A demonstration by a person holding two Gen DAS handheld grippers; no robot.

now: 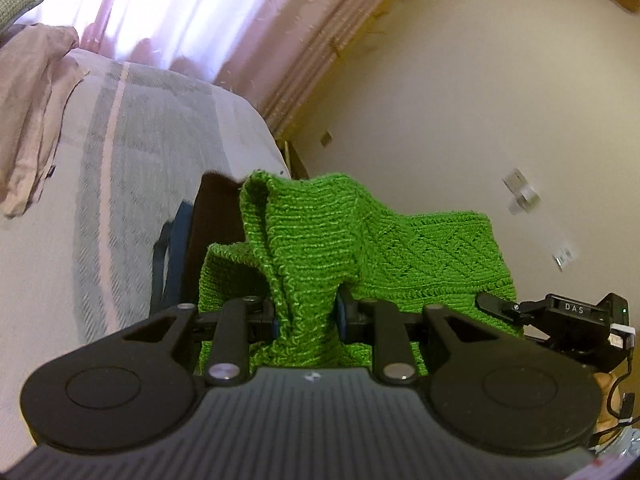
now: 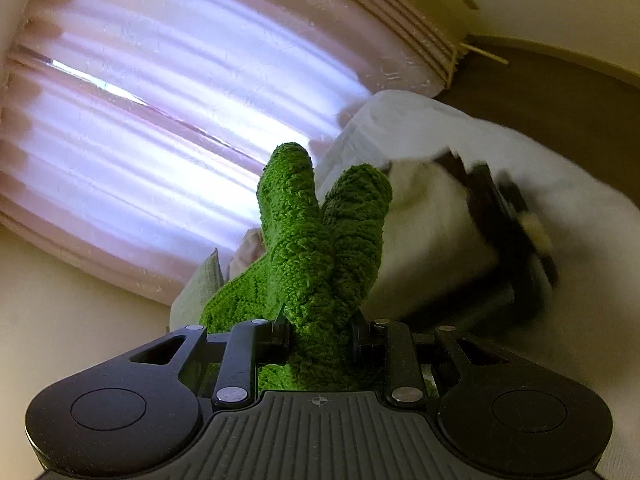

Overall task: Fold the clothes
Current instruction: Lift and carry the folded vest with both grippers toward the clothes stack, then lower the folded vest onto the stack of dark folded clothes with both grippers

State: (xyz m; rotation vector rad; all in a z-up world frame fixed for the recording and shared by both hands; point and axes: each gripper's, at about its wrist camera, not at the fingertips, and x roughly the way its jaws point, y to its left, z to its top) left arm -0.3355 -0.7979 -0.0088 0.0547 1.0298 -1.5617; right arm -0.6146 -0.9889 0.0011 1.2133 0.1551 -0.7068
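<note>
Left wrist view first: far left of the jaws, a pale pink garment (image 1: 32,116) lies crumpled on the bed (image 1: 160,128), whose striped grey cover stretches off ahead and to the left. Straight between the jaws, the left gripper (image 1: 306,314) is clenched on a bunched fold of the green knitted garment (image 1: 320,240), which rises ahead of the jaws and spreads off to their right. At the far right of that spread sits the right gripper (image 1: 500,306), seen side-on at the knit's edge.

Right wrist view: pink curtains (image 2: 160,120) fill the space ahead and left of the jaws. The right gripper (image 2: 320,338) is clamped on the green knit, two thick rolls standing up just beyond the jaws. To their right lies blurred white bedding (image 2: 440,240).
</note>
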